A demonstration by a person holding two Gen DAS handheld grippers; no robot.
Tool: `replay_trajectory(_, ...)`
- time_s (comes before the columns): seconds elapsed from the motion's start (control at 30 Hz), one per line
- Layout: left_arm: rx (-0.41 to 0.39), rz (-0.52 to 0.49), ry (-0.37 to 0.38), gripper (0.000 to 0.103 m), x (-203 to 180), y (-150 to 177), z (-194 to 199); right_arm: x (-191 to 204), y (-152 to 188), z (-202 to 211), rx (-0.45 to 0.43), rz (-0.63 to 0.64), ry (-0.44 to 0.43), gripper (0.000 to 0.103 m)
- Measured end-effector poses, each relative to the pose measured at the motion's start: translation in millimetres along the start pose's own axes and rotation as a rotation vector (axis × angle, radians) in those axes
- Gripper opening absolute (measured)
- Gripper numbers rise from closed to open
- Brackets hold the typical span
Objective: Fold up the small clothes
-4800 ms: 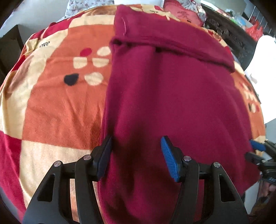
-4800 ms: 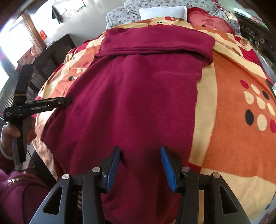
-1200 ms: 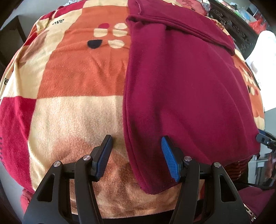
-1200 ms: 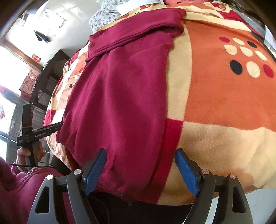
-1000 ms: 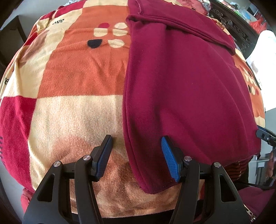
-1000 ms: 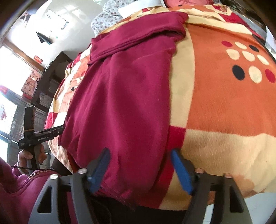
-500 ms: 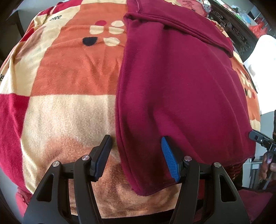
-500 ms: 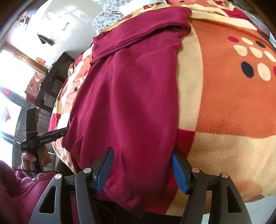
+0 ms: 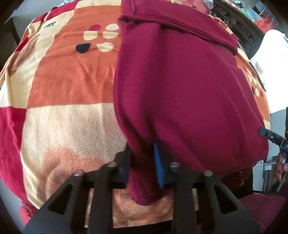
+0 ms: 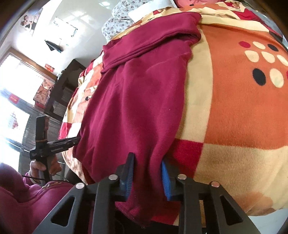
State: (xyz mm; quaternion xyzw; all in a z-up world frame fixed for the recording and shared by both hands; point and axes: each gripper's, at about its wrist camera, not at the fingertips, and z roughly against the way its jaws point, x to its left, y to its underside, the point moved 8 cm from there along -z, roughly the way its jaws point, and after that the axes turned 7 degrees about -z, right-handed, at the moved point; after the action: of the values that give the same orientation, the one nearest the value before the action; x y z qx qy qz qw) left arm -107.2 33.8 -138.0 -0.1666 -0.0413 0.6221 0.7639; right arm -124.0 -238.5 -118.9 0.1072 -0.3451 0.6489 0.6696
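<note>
A dark red fleece garment [image 9: 180,86] lies lengthwise on the blanket, its far end folded over in a thick band. My left gripper [image 9: 143,163] is shut on the garment's near left corner at the hem. My right gripper [image 10: 147,176] is shut on the near right corner of the same garment [image 10: 140,100], the cloth bunched between its blue pads. Each gripper also shows from the side in the other view, the left one [image 10: 54,145] and the right one [image 9: 273,138], both at the hem's edges.
The garment rests on an orange, cream and red patterned blanket [image 9: 63,93] covering a bed. Pillows [image 10: 122,16] lie at the far end. Dark carved furniture [image 9: 239,23] stands to the right, a dark cabinet [image 10: 61,93] to the left. My purple sleeve [image 10: 27,201] is near.
Both grippers have closed from open onto the near corners of the garment's hem. The cloth now puckers between the pads on each side.
</note>
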Motion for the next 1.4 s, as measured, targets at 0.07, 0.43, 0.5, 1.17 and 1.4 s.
replay_trajectory(0.07,-0.003,-0.007,0.007,0.012,-3.8,-2.6,0.7,3.3,-2.8,2.8,-0.005,0.004,-0.019,0.018)
replay_trajectory(0.43,-0.136,0.048,0.071,0.009,-4.3,-37.5,29.9,14.6,-28.9,22.3,-0.091,-0.018,-0.116,0.013)
replay_trajectory(0.5,-0.159,0.049,0.074,0.009,-4.8,-45.1,33.6,16.6,-35.9,26.0,-0.116,-0.023,-0.128,0.013)
replay_trajectory(1.17,-0.314,0.059,0.077,0.009,4.1,-96.5,68.1,10.4,-91.2,60.5,-0.209,-0.080,-0.136,0.007)
replay_trajectory(1.4,-0.289,0.090,0.078,0.009,10.3,-89.1,61.6,-19.8,-31.1,22.4,0.008,-0.134,-0.043,0.047)
